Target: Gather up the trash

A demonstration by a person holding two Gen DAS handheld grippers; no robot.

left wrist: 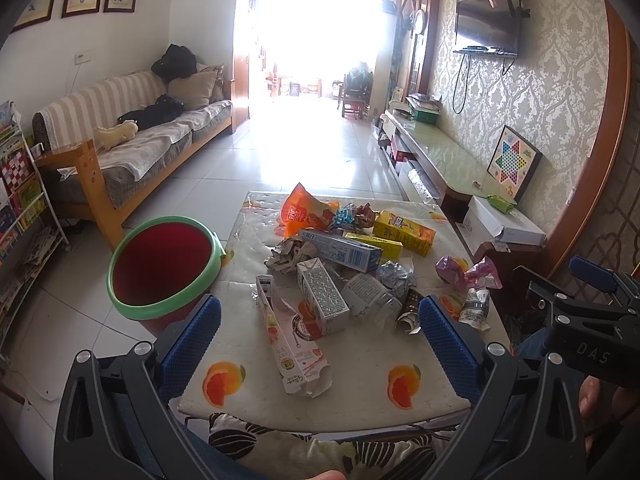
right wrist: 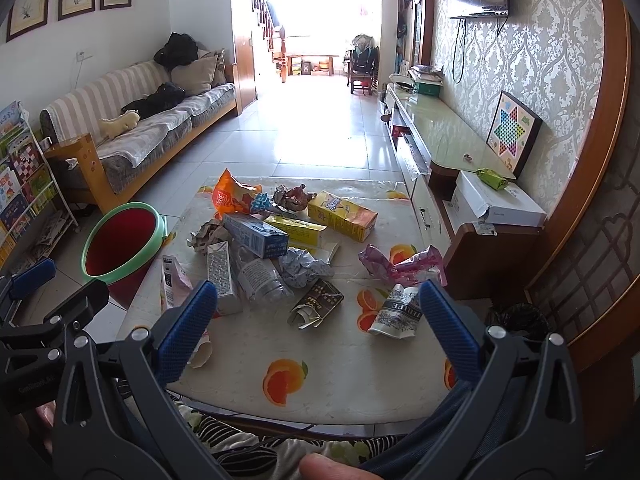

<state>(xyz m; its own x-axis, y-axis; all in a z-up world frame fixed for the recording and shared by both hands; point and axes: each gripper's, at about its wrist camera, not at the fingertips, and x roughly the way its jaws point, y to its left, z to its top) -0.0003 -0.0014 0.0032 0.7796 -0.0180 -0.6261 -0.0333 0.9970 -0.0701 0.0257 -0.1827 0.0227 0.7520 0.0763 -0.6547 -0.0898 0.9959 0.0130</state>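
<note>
A pile of trash lies on a low table (left wrist: 360,396) with an orange-print cover: an orange snack bag (left wrist: 301,210), a yellow carton (left wrist: 404,232), a blue-white toothpaste box (left wrist: 340,250), a white drink carton (left wrist: 322,296), a flattened pink-white box (left wrist: 294,350), a clear bottle (left wrist: 370,296), crumpled foil (left wrist: 394,276), a pink wrapper (left wrist: 468,272) and a crushed cup (right wrist: 394,312). A red bin with a green rim (left wrist: 164,268) stands left of the table. My left gripper (left wrist: 318,320) is open over the near edge. My right gripper (right wrist: 318,308) is open, near the cup.
A striped sofa (left wrist: 132,136) stands at the left, a bookshelf (left wrist: 20,200) at the far left. A long TV cabinet (left wrist: 448,160) with a white box (left wrist: 504,220) runs along the right wall. Tiled floor stretches beyond the table.
</note>
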